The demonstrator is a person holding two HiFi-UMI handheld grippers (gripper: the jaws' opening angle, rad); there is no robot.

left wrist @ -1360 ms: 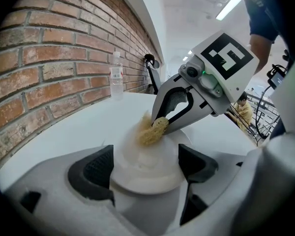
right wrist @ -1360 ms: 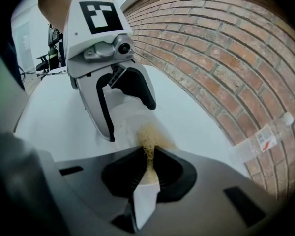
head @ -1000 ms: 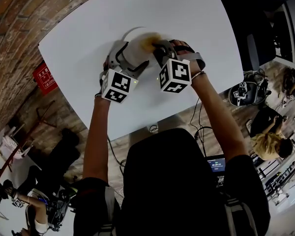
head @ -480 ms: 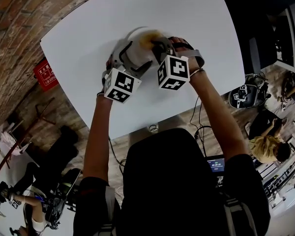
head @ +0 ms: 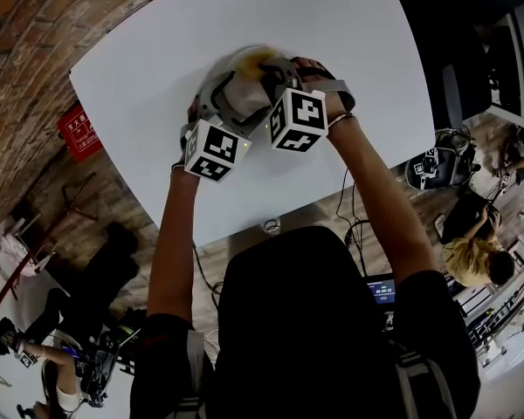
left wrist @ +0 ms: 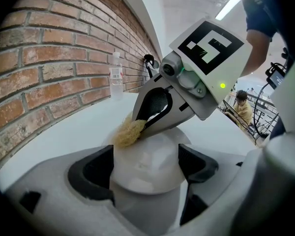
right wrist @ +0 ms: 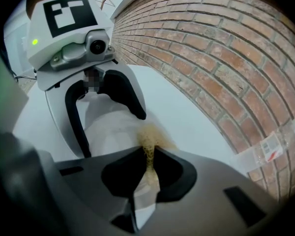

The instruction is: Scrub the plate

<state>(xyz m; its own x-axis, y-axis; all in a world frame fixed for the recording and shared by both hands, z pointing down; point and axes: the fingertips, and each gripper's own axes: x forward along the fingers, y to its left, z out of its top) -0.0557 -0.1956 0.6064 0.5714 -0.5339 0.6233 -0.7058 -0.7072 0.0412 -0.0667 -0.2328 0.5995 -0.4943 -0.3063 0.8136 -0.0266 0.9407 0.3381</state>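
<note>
Overhead plus two close views sharing plate (left wrist: 148, 165)

Nothing here can be read with certainty. A red sign (head: 79, 132) on the brick wall carries white characters, too small to make out. A clear bottle (left wrist: 116, 75) beside the wall has a pale label with blurred print. A small screen (head: 383, 291) near the person shows light figures on blue, also illegible.

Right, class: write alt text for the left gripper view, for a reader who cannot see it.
The left gripper holds a white plate between its jaws while the right gripper, clamped on a yellowish scrubber, presses it to the plate's far rim. Behind, a white table meets a brick wall, where a clear bottle stands.
</note>
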